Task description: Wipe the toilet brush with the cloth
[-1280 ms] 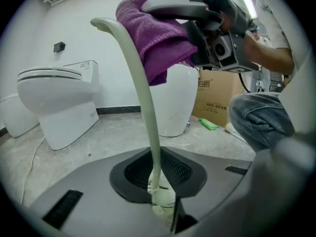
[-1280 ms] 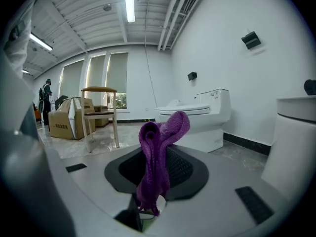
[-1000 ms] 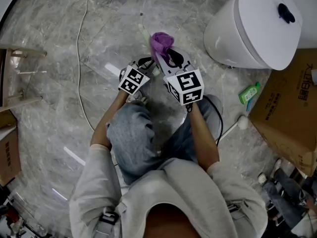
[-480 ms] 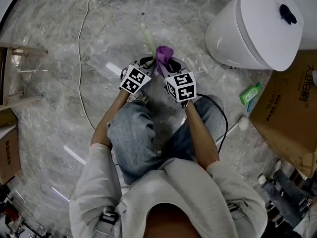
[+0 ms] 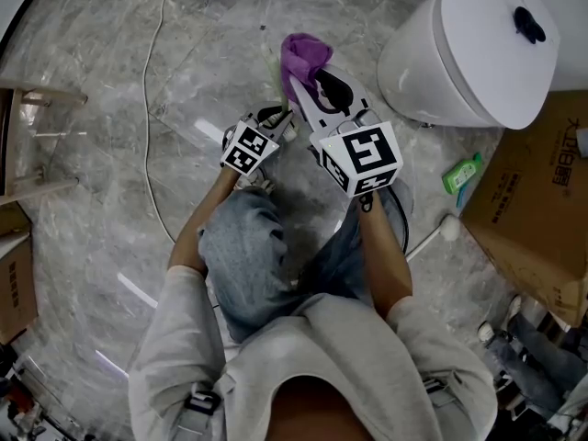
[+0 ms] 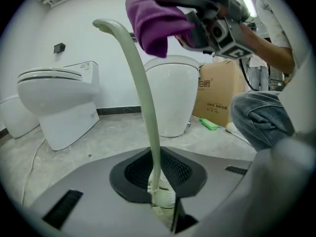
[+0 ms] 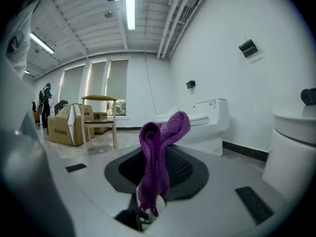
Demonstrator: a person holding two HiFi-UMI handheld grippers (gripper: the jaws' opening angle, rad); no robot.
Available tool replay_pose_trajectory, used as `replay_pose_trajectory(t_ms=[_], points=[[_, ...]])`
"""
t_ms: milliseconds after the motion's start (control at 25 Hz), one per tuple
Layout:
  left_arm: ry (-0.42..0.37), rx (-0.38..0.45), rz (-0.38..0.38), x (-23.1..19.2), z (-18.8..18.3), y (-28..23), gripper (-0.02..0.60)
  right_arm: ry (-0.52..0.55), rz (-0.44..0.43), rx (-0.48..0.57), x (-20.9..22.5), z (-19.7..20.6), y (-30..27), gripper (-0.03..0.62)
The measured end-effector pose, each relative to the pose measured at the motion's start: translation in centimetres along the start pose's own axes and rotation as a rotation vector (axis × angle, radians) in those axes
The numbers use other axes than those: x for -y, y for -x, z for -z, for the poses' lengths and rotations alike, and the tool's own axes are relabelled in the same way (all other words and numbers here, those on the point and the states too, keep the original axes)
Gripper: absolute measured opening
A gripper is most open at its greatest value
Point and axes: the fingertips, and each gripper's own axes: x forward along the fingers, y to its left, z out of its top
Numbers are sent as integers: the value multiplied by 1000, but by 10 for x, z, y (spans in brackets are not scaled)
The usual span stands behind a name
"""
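- Plainly, the left gripper view is showing what the head view is mostly hiding: the toilet brush (image 6: 144,98), a pale green handle curving upward, with its lower end clamped in the nearly closed jaws of the left gripper (image 6: 160,209).
- The right gripper view is showing only the cloth (image 7: 157,154), purple and folded, with the right gripper (image 7: 145,214) pinching its lower end.
- Both arms are reaching forward over the person's knees, with the right gripper sitting higher and further out, near the toilet (image 5: 478,53).
- The cloth is hanging just beside the handle's hooked top; whether they are touching cannot be told.
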Motion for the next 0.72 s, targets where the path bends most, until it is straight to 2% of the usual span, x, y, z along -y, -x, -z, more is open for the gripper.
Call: replay_pose_trajectory(t_ms=[80, 200, 720], points=[[-1, -3, -1, 0, 1, 0, 60, 16, -29, 35, -11, -20, -4, 112], [-4, -6, -2, 0, 1, -1, 60, 30, -55, 31, -22, -22, -15, 112], [14, 15, -9, -2, -2, 0, 60, 6, -98, -143, -38, 69, -27, 112]])
